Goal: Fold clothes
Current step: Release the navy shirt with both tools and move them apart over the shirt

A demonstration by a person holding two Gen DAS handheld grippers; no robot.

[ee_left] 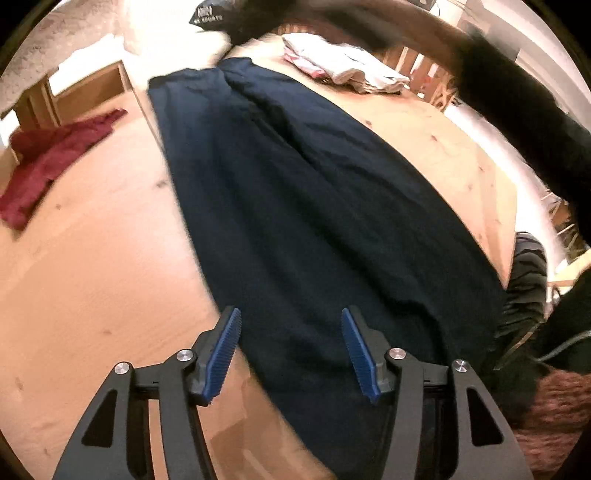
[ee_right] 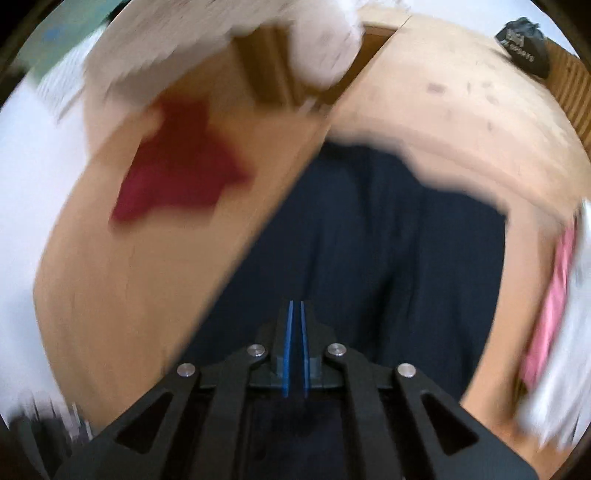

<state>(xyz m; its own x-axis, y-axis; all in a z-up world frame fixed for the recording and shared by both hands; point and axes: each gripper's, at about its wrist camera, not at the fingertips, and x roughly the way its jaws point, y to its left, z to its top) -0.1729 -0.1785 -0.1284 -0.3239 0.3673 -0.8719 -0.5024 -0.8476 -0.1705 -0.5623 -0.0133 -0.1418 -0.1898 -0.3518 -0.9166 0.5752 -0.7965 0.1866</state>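
A long navy garment (ee_left: 295,184) lies stretched along the wooden table (ee_left: 92,277), from the far side to the near edge. My left gripper (ee_left: 290,314) hovers over its near end with the blue pads wide apart and nothing between them. In the blurred right wrist view the same navy garment (ee_right: 369,240) fills the middle. My right gripper (ee_right: 296,302) is above it, pads pressed together, with no cloth visible between them. A person's dark sleeve (ee_left: 517,103) crosses the upper right of the left wrist view.
A crumpled red garment (ee_left: 51,158) (ee_right: 177,166) lies on the table left of the navy one. A white and pink pile of clothes (ee_left: 343,62) (ee_right: 554,314) sits to its right. A black bag (ee_left: 210,14) (ee_right: 524,48) rests at the far edge.
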